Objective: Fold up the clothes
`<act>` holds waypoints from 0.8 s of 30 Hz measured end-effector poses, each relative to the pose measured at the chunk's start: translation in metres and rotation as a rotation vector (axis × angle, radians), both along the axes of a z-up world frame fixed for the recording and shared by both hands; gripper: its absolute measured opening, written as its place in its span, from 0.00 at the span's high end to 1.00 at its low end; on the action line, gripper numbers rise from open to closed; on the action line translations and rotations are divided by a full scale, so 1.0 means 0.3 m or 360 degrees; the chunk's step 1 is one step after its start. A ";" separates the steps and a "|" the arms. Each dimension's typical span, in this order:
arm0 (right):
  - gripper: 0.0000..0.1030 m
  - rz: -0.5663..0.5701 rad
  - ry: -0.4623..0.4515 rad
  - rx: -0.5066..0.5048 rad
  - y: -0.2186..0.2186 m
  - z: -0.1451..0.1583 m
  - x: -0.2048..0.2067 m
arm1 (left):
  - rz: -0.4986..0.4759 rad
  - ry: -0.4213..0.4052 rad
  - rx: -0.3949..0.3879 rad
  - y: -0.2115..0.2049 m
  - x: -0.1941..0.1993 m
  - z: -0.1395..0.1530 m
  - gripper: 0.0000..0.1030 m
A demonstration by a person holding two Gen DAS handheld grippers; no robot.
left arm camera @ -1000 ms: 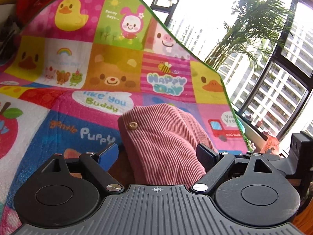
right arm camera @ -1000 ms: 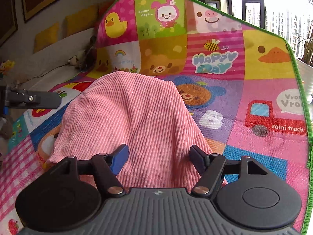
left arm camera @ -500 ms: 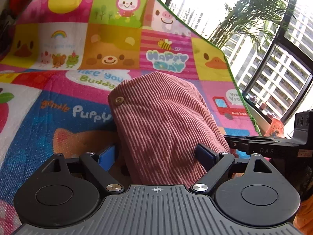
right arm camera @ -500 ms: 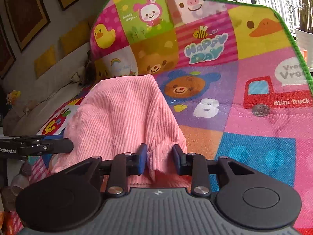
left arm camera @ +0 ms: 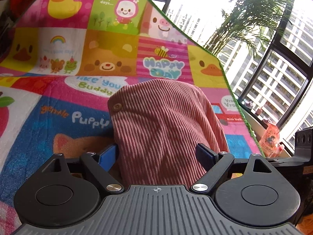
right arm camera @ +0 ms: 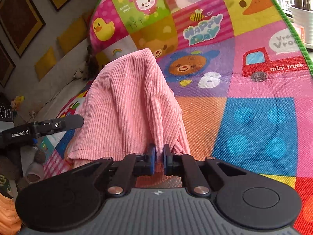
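One pink corduroy garment (right arm camera: pixel 129 105) lay on the cartoon-print play mat (right arm camera: pixel 254 117), its near hem cut off behind both tools, so its full shape and kind could not be made out. One brown button (left arm camera: pixel 117 106) showed at its upper left corner in the left wrist view; any others were hidden in the folds. The right gripper (right arm camera: pixel 159 156) was closing, its two blue pads pinching a raised ridge of the cloth (only a thin pleat stood between them), and the fabric rose from there in a peak. The left gripper (left arm camera: pixel 156 153) stood wide apart, one blue pad on each side of the garment's near end; whether either pad touched the cloth was hard to tell, and nothing was clamped. In the right wrist view the left tool's dark body jutted in from the left edge, just beside the cloth. Beyond the mat's green border, one potted palm (left arm camera: pixel 252 19) stood before the window (left arm camera: pixel 277 82). Picture frames (right arm camera: pixel 21 21) hung on the wall, cropped by the edge.
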State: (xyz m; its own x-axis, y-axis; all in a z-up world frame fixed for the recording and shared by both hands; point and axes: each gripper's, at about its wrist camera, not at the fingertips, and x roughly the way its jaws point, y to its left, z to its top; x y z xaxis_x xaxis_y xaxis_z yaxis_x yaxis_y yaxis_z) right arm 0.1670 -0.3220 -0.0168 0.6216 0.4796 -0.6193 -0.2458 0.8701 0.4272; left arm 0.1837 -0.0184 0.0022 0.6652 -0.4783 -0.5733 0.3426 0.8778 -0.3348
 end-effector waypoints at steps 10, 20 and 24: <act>0.61 0.0036 -0.0568 0.0015 0.070 0.297 0.130 | -0.0071 -0.0062 0.0185 -0.073 -0.015 -0.016 0.19; 0.58 0.0128 -0.0277 -0.0420 0.258 0.037 0.391 | -0.0106 -0.0063 0.0179 -0.068 -0.046 0.010 0.17; 0.57 0.0088 -0.0362 -0.0428 0.217 0.080 0.312 | -0.0158 -0.0047 0.0001 -0.008 -0.110 0.025 0.14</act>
State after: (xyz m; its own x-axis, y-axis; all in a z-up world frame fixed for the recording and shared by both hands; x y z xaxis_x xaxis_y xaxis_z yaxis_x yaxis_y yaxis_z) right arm 0.2607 -0.2569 0.0073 0.7359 0.3553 -0.5764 -0.3583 0.9267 0.1137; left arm 0.1507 -0.0209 0.0096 0.6313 -0.5424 -0.5543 0.4375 0.8392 -0.3230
